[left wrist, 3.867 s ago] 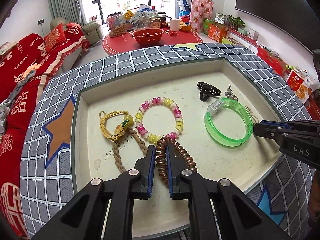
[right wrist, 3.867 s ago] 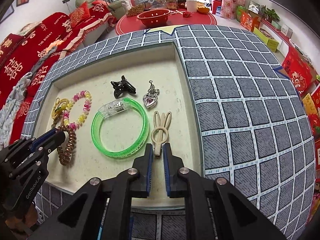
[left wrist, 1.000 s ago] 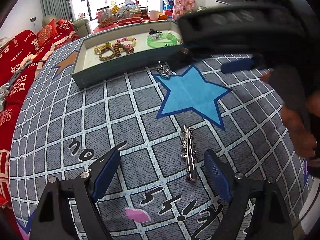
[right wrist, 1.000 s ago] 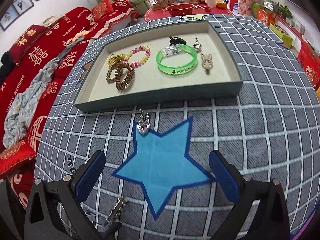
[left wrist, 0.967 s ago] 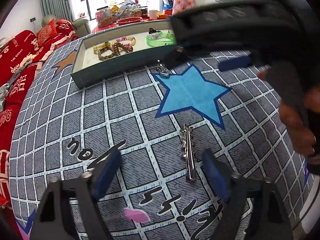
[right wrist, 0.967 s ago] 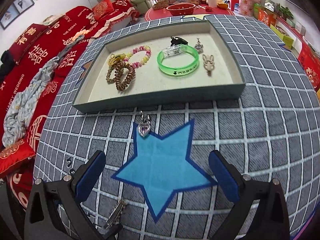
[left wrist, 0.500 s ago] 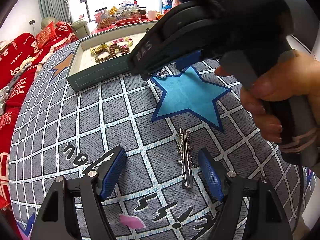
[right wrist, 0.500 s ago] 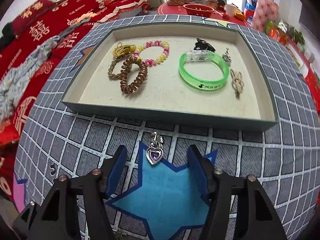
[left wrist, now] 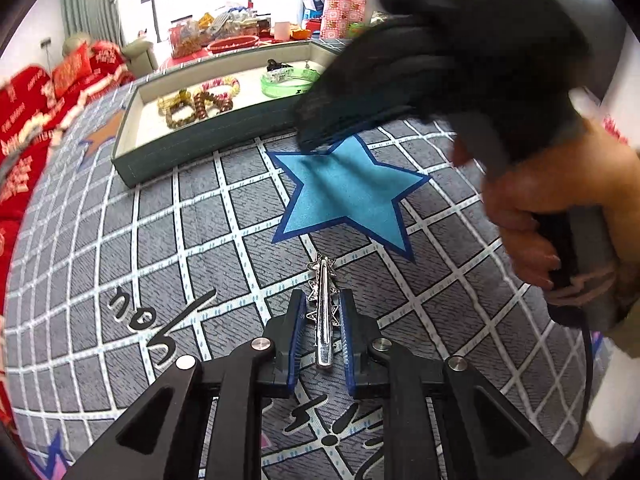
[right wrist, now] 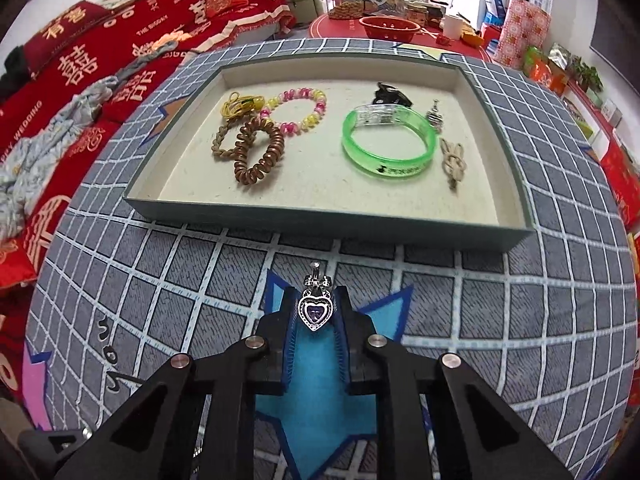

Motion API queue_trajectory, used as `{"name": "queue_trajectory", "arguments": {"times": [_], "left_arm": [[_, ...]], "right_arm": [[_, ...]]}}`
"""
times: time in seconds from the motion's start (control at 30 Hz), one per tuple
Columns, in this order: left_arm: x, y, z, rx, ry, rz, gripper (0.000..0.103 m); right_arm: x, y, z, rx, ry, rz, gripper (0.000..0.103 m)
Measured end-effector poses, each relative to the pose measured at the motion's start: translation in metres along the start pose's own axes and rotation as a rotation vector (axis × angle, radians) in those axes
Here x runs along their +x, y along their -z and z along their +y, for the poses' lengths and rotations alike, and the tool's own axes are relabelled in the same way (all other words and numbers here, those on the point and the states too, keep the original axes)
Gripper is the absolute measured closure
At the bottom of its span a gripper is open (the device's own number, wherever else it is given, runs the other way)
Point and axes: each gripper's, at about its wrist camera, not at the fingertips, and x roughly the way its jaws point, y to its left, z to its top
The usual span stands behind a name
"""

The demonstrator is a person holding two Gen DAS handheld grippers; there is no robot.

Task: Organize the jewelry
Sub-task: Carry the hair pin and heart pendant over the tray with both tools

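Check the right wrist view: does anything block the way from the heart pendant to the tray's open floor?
Nothing visible blocks it. The heart pendant sits between the closing jaws of the right hand-held gripper, and only bare cloth and the tray's low near wall lie ahead. Beyond it, the floor between the coil band and green bangle is free.

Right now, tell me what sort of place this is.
Most likely a home living room. A sofa draped in red covers lines one side, a round red table crowded with snacks and a cup stands behind, and the jewelry tray sits on a grid-patterned cloth.
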Motion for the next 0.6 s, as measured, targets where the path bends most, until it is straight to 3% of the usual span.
{"name": "queue_trajectory", "arguments": {"times": [0.23, 0.6], "left_arm": [[-0.010, -0.003, 0.023, -0.092, 0.028, -0.019, 0.073], [-0.024, -0.014, 0.047, -0.136, -0.043, -0.059, 0.073]], "right_arm": [[-0.030, 0.024, -0.030, 0.134, -0.085, -0.031, 0.084], [-0.054, 0.056, -0.044, 0.219, -0.134, -0.058, 0.084]]}}
